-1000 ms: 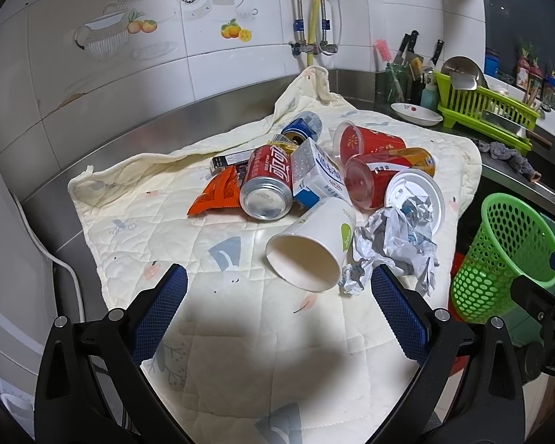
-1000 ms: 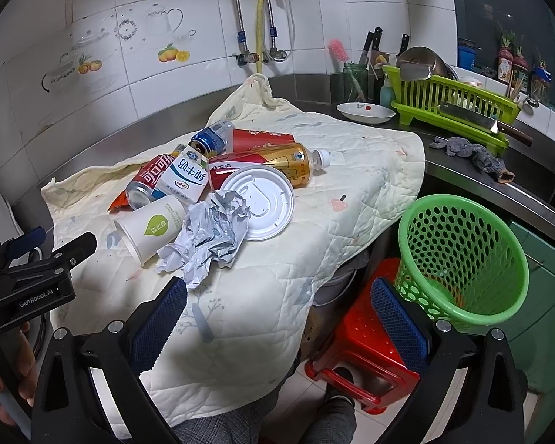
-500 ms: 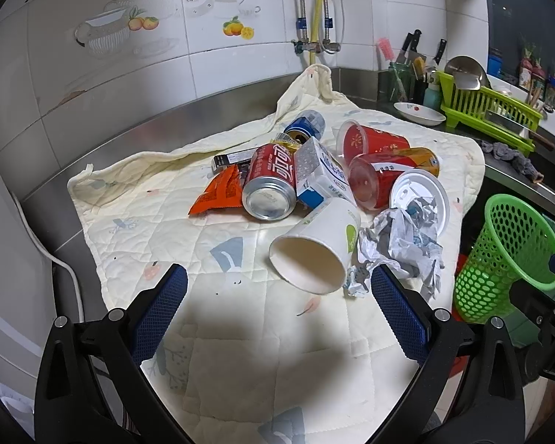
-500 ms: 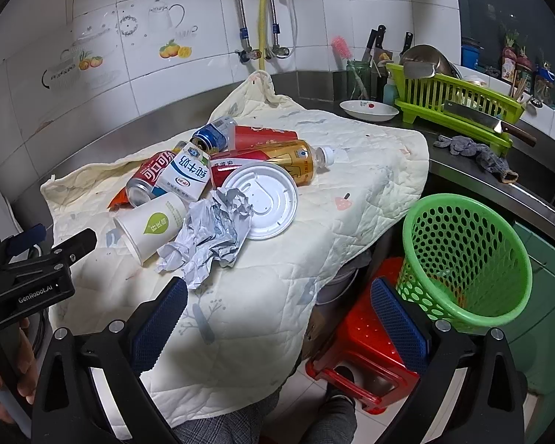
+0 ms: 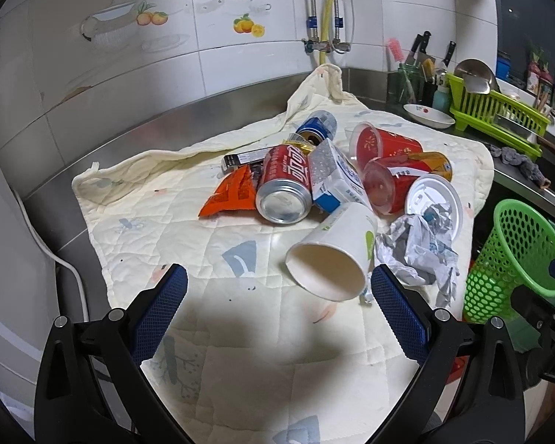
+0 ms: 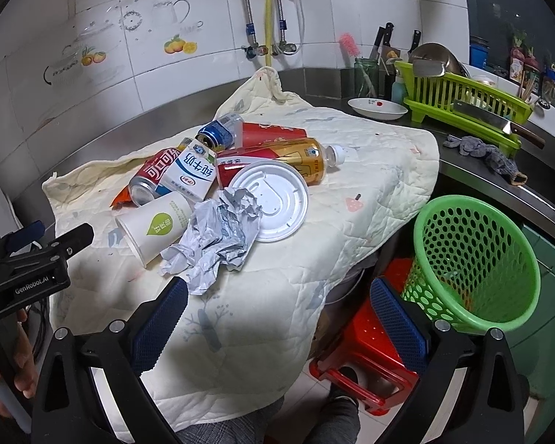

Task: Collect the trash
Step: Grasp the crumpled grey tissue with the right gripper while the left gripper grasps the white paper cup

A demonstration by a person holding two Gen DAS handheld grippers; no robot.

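Trash heaped on a quilted cloth

Beside the crumpled paper: a waxy paper cup, perhaps empty; both claws, left claw and right claw, spread; perforated green basket nearby.

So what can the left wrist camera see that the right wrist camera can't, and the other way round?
Only the left wrist view shows the orange snack wrapper laid out in full and the open mouth of the white paper cup.

Only the right wrist view shows the red stool under the green basket, the person's hand holding the left gripper, and the cleaver on the dish rack.

Both show the quilted cloth, the red cola can, the milk carton, the crumpled paper and the white lid.
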